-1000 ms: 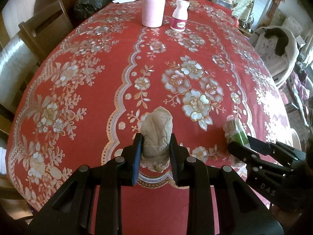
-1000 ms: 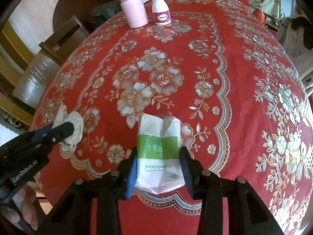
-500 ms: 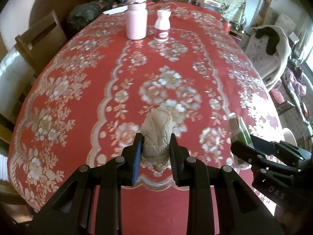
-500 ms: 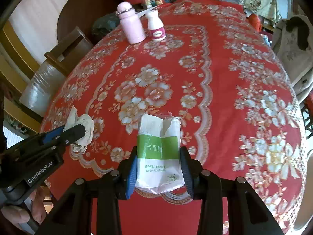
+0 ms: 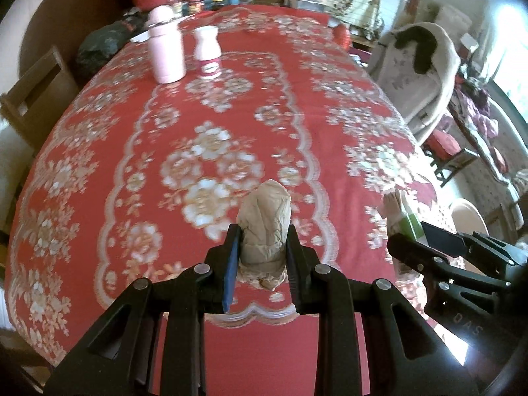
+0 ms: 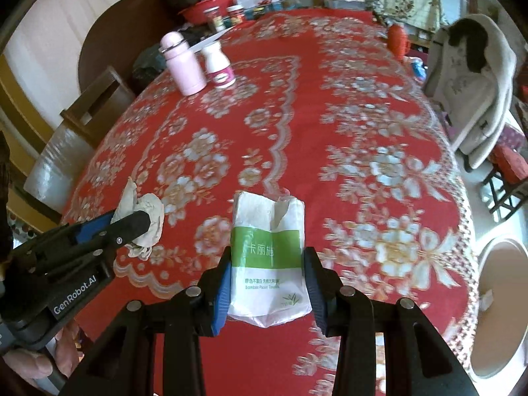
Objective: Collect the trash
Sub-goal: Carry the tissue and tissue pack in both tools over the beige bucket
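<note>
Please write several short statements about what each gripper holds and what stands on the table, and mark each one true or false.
1. The left gripper is shut on a crumpled tissue. True.
2. The right gripper is empty. False: it is shut on a tissue packet with a green band.
3. The pink bottle stands upright beside a white bottle. True.
4. The tissue packet is sealed. False: its top end is torn open.
5. The tablecloth is plain blue. False: it is red with a floral pattern.
</note>
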### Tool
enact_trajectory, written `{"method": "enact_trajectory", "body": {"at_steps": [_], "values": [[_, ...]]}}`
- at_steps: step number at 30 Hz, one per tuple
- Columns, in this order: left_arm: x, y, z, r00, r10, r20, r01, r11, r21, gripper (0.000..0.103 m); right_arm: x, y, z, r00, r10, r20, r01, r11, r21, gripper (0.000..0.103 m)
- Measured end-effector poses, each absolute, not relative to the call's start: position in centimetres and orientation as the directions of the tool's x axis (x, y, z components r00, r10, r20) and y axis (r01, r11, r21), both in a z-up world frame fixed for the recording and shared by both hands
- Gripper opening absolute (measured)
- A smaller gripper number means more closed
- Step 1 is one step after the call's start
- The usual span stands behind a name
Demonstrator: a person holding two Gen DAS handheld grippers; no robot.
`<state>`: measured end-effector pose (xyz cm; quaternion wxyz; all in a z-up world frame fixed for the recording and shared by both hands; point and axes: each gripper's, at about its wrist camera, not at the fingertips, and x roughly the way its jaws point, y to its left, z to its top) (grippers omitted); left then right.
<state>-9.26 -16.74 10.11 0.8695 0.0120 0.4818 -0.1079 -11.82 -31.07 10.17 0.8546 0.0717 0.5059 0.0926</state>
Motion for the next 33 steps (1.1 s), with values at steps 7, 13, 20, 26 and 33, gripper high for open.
{"method": "enact_trajectory", "body": {"at_steps": [7, 13, 20, 26, 33], "values": [[-9.5, -21.4, 10.3, 0.497, -0.223, -0.839, 0.279, 0.956, -0.089, 0.024, -13.2, -35.6, 10.6, 0.492, 0.185, -0.851, -0.004, 0.978, 0.211, 0.039], [-10.0, -25.3, 10.2, 0.478, -0.259, -0.839, 0.343, 0.935, -0.093, 0.024, -14.7, -39.3, 10.7, 0.499, 0.144, -0.854, 0.067, 0.977, 0.204, 0.039], [-10.8, -29.9, 10.5, 0.463, -0.303, -0.833, 0.421, 0.902, -0.094, 0.024, -16.7, -43.2, 11.1, 0.511, 0.095, -0.854, 0.146, 0.97, 0.195, 0.039], [-11.7, -33.6, 11.1, 0.45, -0.338, -0.826, 0.481, 0.872, -0.094, 0.024, -18.5, -46.9, 11.5, 0.522, 0.052, -0.852, 0.222, 0.955, 0.195, 0.039], [-12.7, -37.1, 11.0, 0.426, -0.372, -0.825, 0.535, 0.839, -0.102, 0.024, -20.5, -49.9, 11.4, 0.517, 0.014, -0.856, 0.287, 0.939, 0.189, 0.039]]}}
